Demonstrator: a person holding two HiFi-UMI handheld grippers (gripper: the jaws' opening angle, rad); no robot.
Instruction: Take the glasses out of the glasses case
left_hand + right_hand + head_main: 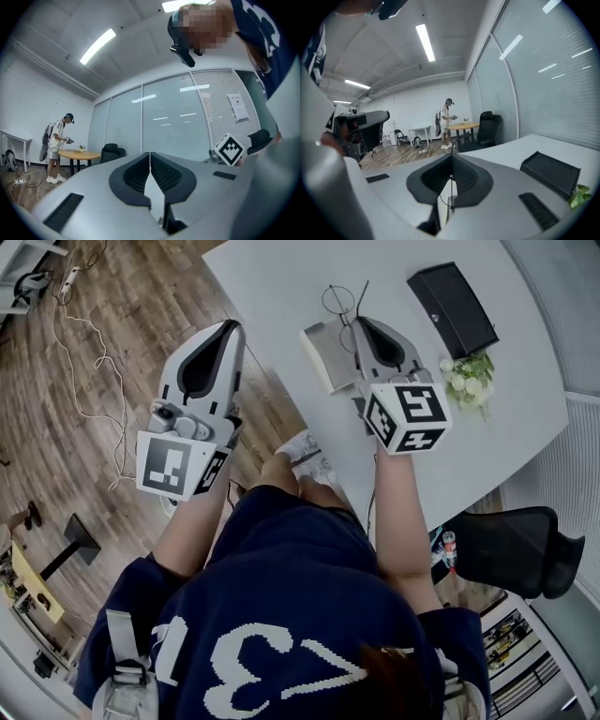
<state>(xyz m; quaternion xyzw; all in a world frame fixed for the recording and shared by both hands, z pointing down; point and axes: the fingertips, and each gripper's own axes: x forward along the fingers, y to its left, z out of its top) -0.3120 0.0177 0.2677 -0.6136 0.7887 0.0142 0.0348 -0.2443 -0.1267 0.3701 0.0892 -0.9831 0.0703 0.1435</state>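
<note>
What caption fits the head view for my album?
Right gripper pinches thin glasses by the grey case on a white table; left gripper shut, empty.

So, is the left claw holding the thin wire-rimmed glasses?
No, the left claw is shut with nothing between its jaws; the thin wire-rimmed glasses are pinched in the right claw above the white table.

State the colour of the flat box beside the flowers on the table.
The flat box is black, seen best in the head view.
</note>
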